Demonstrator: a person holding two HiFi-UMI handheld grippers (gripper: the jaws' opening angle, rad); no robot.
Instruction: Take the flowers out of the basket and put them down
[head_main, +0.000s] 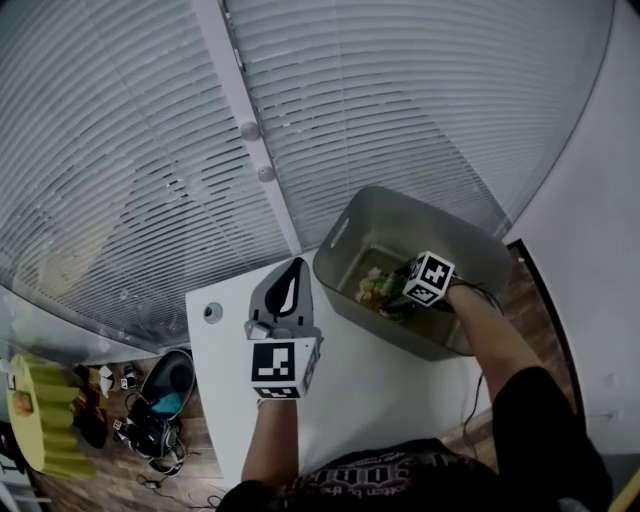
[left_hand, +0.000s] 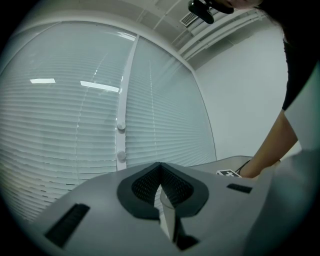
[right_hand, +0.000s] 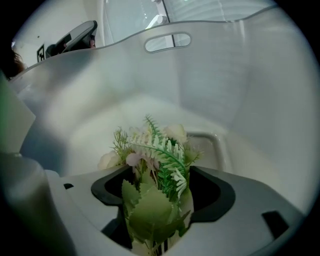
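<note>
Right gripper (right_hand: 160, 192) reaches into the grey basket (head_main: 345, 235), its jaws wide astride the flowers (right_hand: 155, 155), pads not yet pressing. Advised: close on the bunched stems below the leaves, not the blooms, then lift clear of the rim. In the head view the bouquet lies toward the basket's 9 o'clock side; nothing else shows inside. Left gripper (left_hand: 161, 187), jaws together and empty, hovers at the basket's 8 o'clock.

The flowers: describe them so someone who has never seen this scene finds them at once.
On the white table, in front of the window blinds, stands a grey basket with a slot handle. Inside it lies a small bunch of flowers, between the right gripper's open jaws. Pale blooms with green fern and leaves set it apart from the plain grey walls.
</note>
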